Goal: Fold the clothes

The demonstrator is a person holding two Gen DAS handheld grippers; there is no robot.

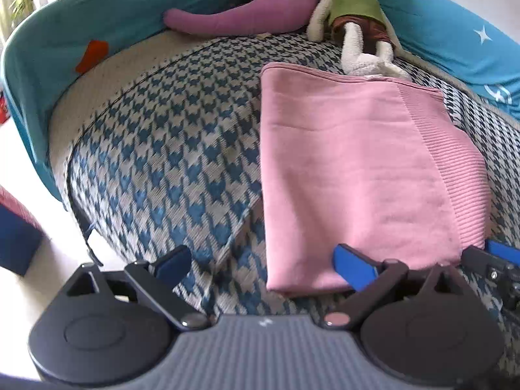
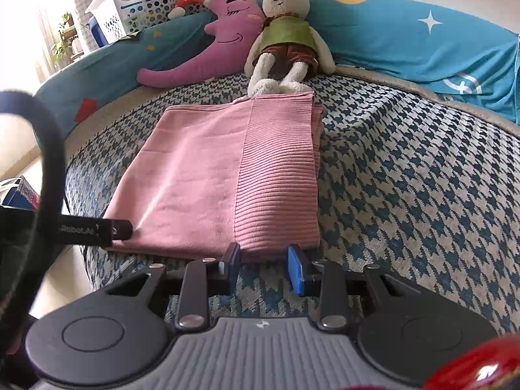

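A pink garment [image 1: 357,169] lies folded into a rectangle on the houndstooth bed cover [image 1: 169,149], with a ribbed band along its right side. My left gripper [image 1: 265,268] stands wide open at the garment's near left corner. Its right finger [image 1: 354,268] is over the near hem and its left finger is over bare cover. In the right wrist view, my right gripper [image 2: 264,266] is partly open at the near edge of the garment [image 2: 227,175], by the ribbed band. Only cover shows between its pads. A black finger of the left gripper [image 2: 107,230] reaches the garment's left corner.
A stuffed rabbit [image 2: 286,42] sits at the garment's far edge, its feet touching it, with a purple moon pillow [image 2: 214,45] beside it. A teal padded bumper [image 2: 422,39] rings the bed. A white laundry basket [image 2: 136,9] stands behind. The bed edge and floor lie to the left.
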